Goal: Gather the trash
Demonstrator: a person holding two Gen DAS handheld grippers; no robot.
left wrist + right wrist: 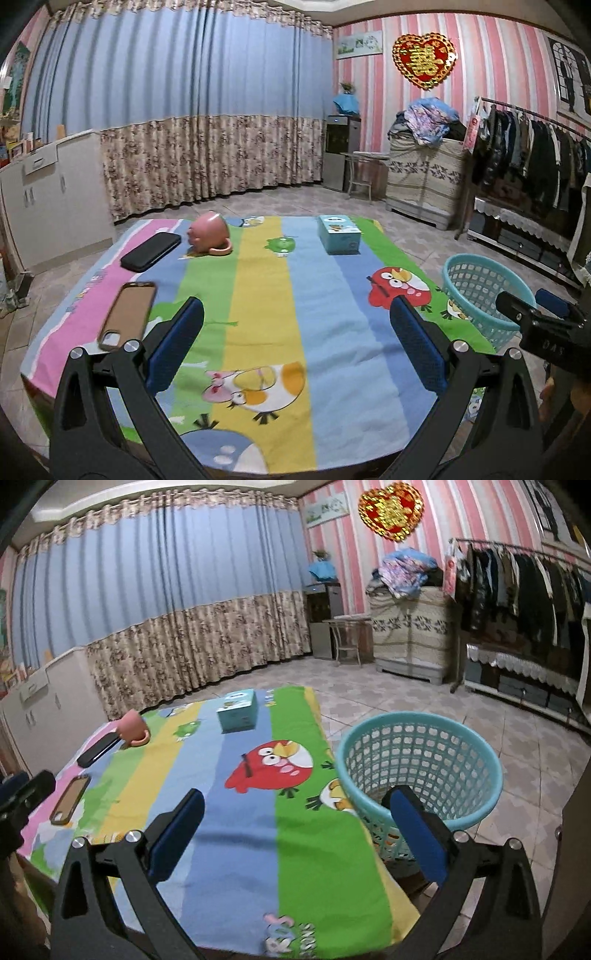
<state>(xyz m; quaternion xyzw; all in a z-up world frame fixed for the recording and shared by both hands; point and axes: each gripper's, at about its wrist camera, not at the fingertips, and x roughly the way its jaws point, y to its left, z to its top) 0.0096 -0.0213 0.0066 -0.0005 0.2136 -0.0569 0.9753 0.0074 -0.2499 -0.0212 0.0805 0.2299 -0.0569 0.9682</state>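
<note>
- The left gripper (295, 339) hovers with its blue-padded jaws spread wide apart, nothing between them.
- The right gripper (295, 827) is held the same way, jaws wide apart, and shows at the right edge of the left wrist view.

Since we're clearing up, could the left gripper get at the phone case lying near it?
Probably yes: the left gripper is open and empty, and the phone case lies flat on the tablecloth beside its left finger, nothing between.

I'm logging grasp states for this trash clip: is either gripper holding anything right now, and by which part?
Nothing is held. The left gripper and the right gripper both stand wide open, with only the striped cartoon tablecloth visible between their blue pads.
</note>
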